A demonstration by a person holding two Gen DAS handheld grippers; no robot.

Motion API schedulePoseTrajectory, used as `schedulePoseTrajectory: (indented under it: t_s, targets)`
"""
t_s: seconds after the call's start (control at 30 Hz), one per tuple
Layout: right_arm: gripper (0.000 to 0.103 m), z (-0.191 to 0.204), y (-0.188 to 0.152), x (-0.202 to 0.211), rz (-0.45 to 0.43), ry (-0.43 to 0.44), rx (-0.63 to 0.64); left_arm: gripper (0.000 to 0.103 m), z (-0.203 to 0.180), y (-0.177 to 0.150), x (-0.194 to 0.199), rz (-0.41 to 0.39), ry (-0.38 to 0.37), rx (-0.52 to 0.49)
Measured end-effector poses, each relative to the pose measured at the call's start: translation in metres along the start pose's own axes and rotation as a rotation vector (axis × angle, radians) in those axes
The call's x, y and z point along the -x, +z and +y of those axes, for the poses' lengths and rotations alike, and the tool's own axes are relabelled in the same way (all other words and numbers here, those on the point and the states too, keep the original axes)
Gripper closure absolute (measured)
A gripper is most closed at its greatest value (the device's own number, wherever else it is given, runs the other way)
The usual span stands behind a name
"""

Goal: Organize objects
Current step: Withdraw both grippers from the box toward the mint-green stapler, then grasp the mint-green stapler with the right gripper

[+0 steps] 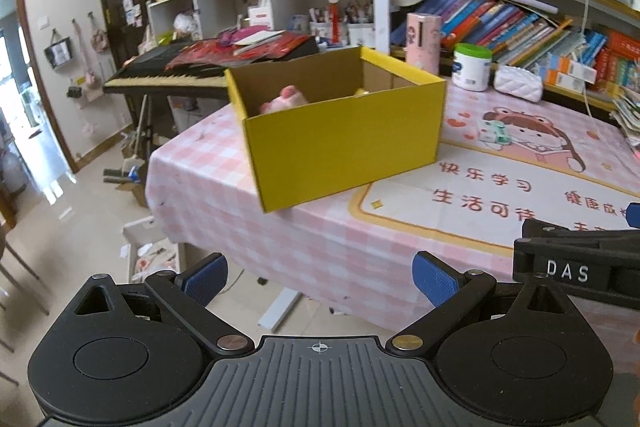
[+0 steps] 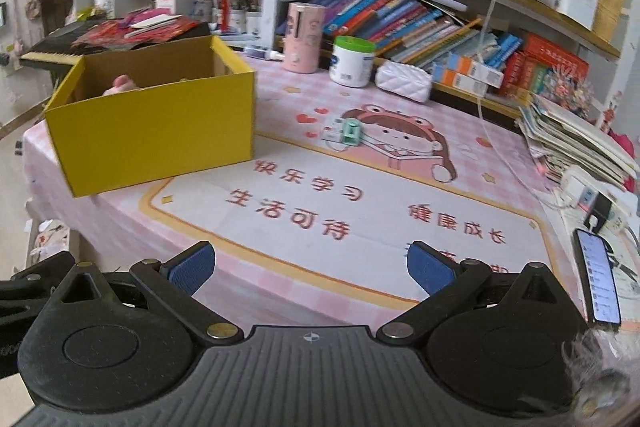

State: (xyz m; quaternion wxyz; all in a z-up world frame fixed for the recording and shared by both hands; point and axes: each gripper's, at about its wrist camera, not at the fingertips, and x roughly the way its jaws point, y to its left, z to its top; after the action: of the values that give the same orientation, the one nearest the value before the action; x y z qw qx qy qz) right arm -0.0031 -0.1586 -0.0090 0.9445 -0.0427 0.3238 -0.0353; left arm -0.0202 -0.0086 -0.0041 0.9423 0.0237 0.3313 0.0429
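Blue-padded fingers of the left gripper are spreading wide and gripping nothing, hovering level off the near edge of one pink checkered table. Part of the right gripper's black body, lettered "DAS", is showing at the right edge of the left wrist view. Seen from its own camera, the right gripper is likewise standing wide and empty above the printed cartoon desk mat, with its two blue pads well apart.

One yellow cardboard box is sitting open-topped on the table's left end, its near corner reaching the table edge. One pink plush toy is peeking over the box's rim from inside; a small yellow thing beside it is too hidden to name.

One small green-and-white item is lying on the mat to the right of the box, well apart from both grippers. Against the bookshelf at the back, one pink cylindrical holder, one white jar with a green lid and one white quilted pouch are standing in a row. One lit smartphone is lying at the table's right edge. One keyboard piano is standing beyond the box.
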Motion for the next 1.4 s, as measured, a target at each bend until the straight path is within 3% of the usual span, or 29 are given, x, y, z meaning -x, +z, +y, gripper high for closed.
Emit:
schedulePoseTrajectory:
  t_s: [0.6, 0.97, 1.4]
  targets:
    - [0.000, -0.075, 0.048, -0.057, -0.007, 0.006, -0.029, 0.003, -0.069, 0.053, -0.047, -0.019, -0.007, 0.018]
    - [0.003, -0.112, 0.075, -0.108, 0.013, 0.146, -0.026, 0.003, -0.106, 0.072, -0.076, 0.002, 0.046, 0.045]
    - [0.044, -0.138, 0.107, -0.211, 0.065, 0.259, -0.047, 0.003, -0.130, 0.072, -0.094, 0.068, 0.141, 0.080]
